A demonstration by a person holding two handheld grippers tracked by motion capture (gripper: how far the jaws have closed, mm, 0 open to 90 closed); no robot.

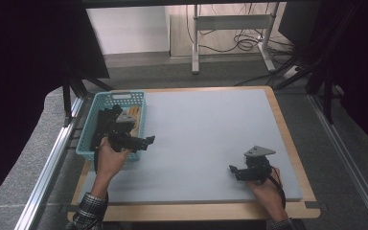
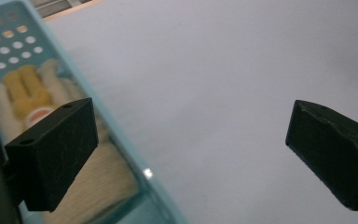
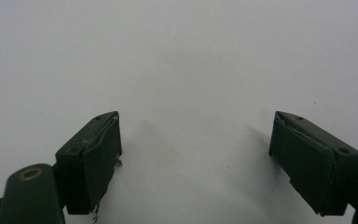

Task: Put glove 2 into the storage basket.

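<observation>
Basket [image 1: 109, 125], pale blue plastic with a perforated wall, sits at about nine o'clock on the desk [image 1: 206, 139], against its left edge. In the left gripper view the basket wall [image 2: 14, 42] shows rows of round holes, and cream and yellow rolled items [image 2: 25, 88] lie inside; what they are I cannot tell.

Nearest, at six o'clock, the person's plaid sleeve [image 1: 88, 211] and two forearms enter the high view. The right gripper [image 1: 237, 172] rests low over the grey mat at about five o'clock, a grey three-cornered plate [image 1: 258, 152] on top; its jaws stand wide apart with nothing between them, bare grey surface under them in the right gripper view [image 3: 196, 154]. The left gripper [image 1: 146, 141] is at the basket's near right corner, jaws spread and empty, one over the basket rim and one over the mat [image 2: 191, 135].

The desk has a smooth grey top with a wooden border showing. Beyond it, toward twelve o'clock, lie grey carpet, a white wall, the legs of another desk [image 1: 230, 38] and loose black cables [image 1: 249, 43]. Dark curtains hang at both sides
</observation>
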